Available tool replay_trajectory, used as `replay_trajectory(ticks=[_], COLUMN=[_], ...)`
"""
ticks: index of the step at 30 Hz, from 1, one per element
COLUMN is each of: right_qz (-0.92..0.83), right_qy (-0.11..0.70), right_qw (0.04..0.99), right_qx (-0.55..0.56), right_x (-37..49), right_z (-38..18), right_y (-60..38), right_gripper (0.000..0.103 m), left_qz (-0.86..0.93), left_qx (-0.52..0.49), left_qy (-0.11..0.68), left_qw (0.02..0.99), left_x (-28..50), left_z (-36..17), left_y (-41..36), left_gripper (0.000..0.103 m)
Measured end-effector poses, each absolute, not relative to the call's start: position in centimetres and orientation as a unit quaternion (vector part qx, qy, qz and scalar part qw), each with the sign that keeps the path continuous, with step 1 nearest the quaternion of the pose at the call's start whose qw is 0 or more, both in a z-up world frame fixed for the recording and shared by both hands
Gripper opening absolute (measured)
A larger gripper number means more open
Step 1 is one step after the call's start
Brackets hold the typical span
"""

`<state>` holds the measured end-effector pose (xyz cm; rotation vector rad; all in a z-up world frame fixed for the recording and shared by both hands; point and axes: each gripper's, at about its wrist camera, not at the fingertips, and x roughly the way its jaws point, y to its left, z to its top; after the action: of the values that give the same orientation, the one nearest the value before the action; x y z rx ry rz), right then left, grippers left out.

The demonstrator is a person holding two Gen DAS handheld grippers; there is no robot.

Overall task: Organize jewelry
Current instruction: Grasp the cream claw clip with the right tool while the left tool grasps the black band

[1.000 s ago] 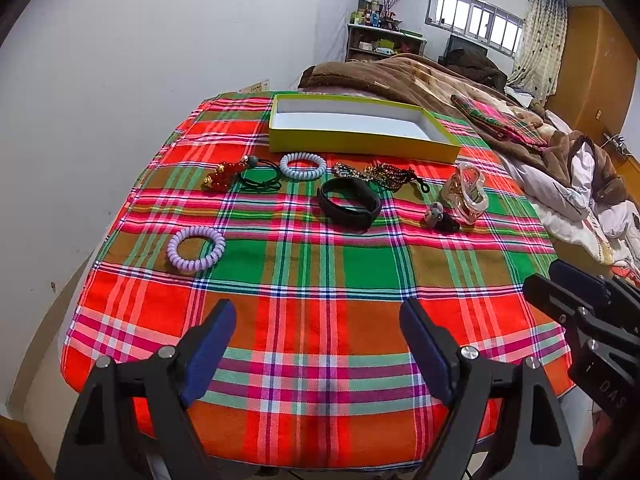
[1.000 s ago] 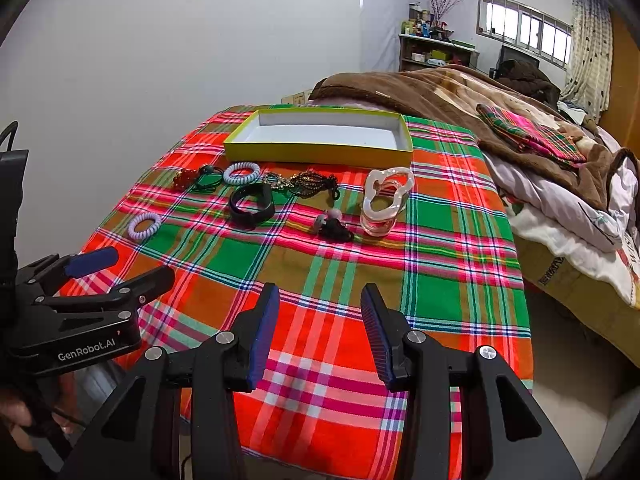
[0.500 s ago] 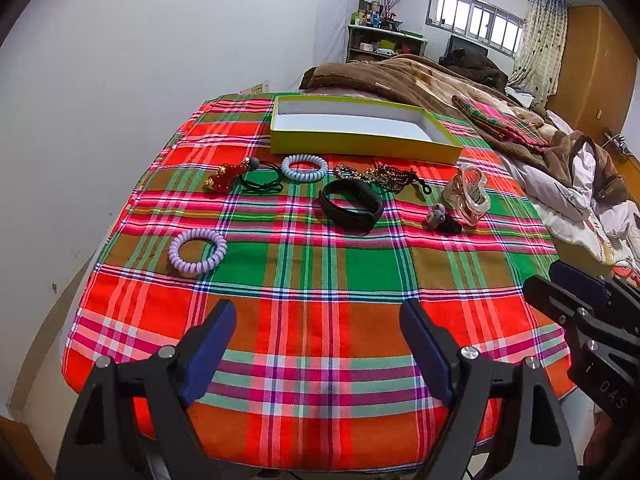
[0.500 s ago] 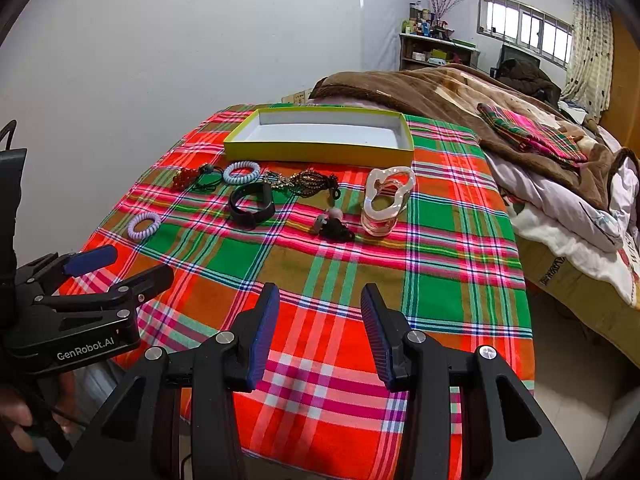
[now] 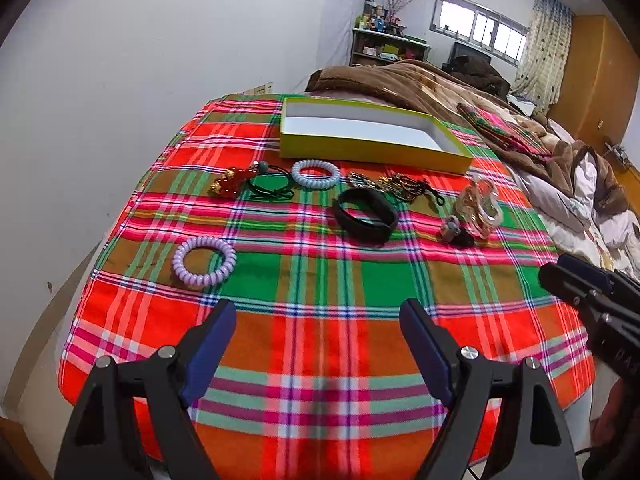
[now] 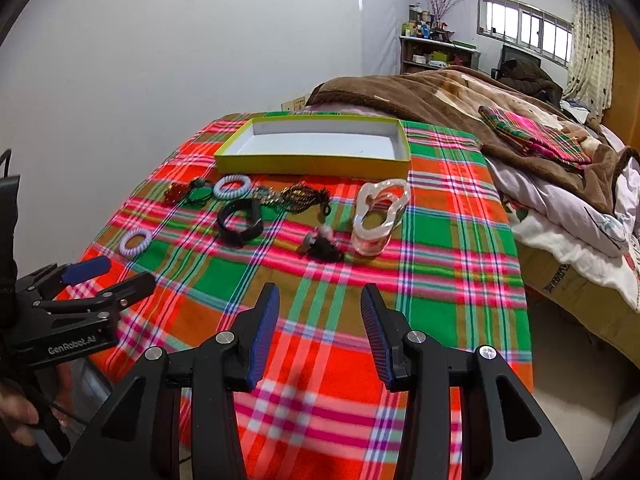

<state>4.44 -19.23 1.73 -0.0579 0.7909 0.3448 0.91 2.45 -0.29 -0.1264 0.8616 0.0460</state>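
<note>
Left gripper (image 5: 318, 354) jaws spread wide, empty; right gripper (image 6: 320, 334) jaws parted, empty. Both hover over near edge of plaid tablecloth (image 5: 320, 280). Lilac spiral bracelet (image 5: 204, 261) nearest left; black band (image 5: 367, 215), clear bangle (image 6: 380, 216) farther. Yellow-green shallow box (image 5: 360, 148) empty beyond. Step: pre-grasp. Next: reach forward, close on one piece.

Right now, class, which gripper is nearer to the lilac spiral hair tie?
Left. The left gripper hovers just behind the lilac spiral hair tie, toward the table's near edge; the right gripper sits farther off to its right.
</note>
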Motion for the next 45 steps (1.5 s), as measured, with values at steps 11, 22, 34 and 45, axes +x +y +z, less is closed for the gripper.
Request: replay_trajectory(ticks=[11, 22, 34, 45], right_qz=[0.151, 0.123, 0.127, 0.136], right_qy=[0.396, 0.418, 0.459, 0.464], right_qw=[0.906, 0.9, 0.879, 0.874], right_qx=[0.004, 0.024, 0.037, 0.043], right_x=[9.3, 14.1, 17.3, 17.1], right_z=[1.0, -0.1, -2.5, -2.8], right_y=[-20.8, -21.6, -21.4, -21.7], right_gripper=[0.043, 0.043, 0.028, 0.012], left_qz=[0.047, -0.023, -0.033, -0.022], left_qx=[-0.111, -0.146, -0.131, -0.097], left_qy=[0.424, 0.44, 0.465, 0.47], left_qw=[0.898, 0.885, 0.875, 0.877], left_x=[4.4, 9.5, 12.6, 12.9], left_z=[-1.4, -2.2, -3.8, -3.8], left_y=[6.8, 5.2, 2.7, 1.8], left_gripper=[0.085, 0.078, 0.046, 0.015])
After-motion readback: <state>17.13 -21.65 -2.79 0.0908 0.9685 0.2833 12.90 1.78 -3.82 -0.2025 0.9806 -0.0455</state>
